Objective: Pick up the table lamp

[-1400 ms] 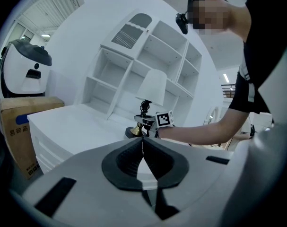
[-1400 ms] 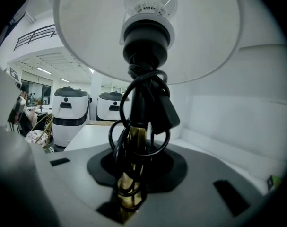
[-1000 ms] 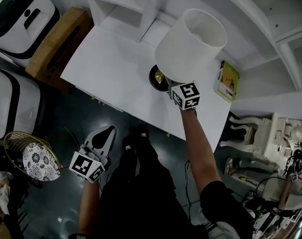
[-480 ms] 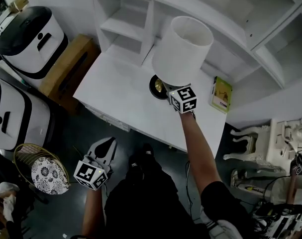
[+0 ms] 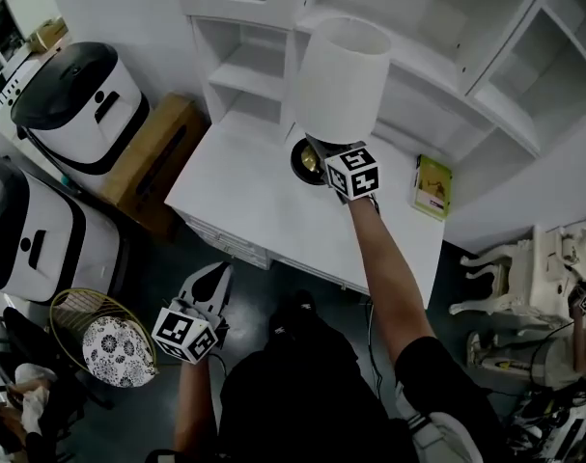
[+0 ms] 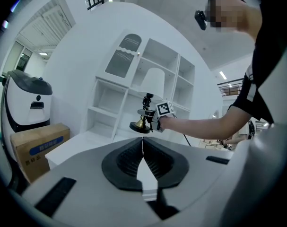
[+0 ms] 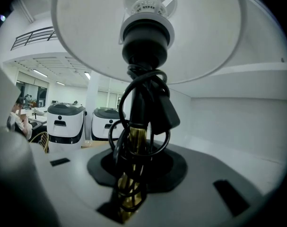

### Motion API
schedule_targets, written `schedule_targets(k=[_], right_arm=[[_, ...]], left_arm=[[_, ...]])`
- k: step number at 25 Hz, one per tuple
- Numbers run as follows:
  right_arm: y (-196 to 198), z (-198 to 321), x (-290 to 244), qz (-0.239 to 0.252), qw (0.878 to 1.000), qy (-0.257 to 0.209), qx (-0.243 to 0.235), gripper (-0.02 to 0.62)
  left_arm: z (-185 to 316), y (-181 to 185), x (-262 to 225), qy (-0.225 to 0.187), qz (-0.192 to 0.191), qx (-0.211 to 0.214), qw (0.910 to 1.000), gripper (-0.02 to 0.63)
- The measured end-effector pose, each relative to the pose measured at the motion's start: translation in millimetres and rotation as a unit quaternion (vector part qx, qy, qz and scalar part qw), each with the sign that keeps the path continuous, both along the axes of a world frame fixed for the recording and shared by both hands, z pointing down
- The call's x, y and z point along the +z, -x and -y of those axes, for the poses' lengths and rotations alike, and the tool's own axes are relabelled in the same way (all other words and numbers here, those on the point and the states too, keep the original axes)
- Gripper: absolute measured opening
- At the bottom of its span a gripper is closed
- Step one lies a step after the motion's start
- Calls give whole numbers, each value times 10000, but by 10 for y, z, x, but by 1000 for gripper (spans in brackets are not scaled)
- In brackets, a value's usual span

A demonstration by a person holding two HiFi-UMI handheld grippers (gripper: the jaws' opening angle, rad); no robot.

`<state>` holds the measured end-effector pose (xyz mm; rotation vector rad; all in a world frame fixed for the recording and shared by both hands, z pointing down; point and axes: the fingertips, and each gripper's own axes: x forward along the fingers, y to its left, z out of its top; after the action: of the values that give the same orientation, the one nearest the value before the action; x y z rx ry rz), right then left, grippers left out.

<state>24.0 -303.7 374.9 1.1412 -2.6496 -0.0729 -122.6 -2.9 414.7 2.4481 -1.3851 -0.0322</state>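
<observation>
White-shaded, brass-stemmed table lamp (image 5: 341,80) held clear above white rectangular desk (image 5: 254,201) by right gripper (image 5: 323,154), head view | left gripper (image 6: 143,150) view: jaws pressed together, nothing between | right gripper view: jaws clamp brass stem (image 7: 136,143) wound with black cord (image 7: 155,103)

Lamp (image 5: 343,80) in R gripper (image 5: 323,154), over desk (image 5: 259,205)

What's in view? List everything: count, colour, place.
table lamp: 1, white shade, brass stem, black base, over the desk
cord: 1, black, wound round the lamp's stem
desk: 1, white, centre
shelving: 1, white, behind the desk
book: 1, yellow-green, desk's right end
cardboard box: 1, brown, left of the desk
machines: 2, white and black, far left
wire basket: 1, gold, floor, lower left
right hand-held gripper: 1, grey, shut on the lamp's stem
left hand-held gripper: 1, grey, shut, empty, beside the legs
</observation>
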Motion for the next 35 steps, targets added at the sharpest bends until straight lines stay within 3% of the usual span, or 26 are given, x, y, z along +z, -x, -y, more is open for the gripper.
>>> schedule_targets(k=[17,26,35], right_arm=[[171,171,-948,139,9998,60,-99,104],[33,218,-1357,295,9995,72,-36,104],[15,185,-1505,81,9997,189,-101,104]], left_arm=[[-212,317,-146,-135,-115,-502,9986,12],[-204,320,-225,-221,-210,-545,9980,12],[-182,394,-278,-335,-183,-517,9979,12]])
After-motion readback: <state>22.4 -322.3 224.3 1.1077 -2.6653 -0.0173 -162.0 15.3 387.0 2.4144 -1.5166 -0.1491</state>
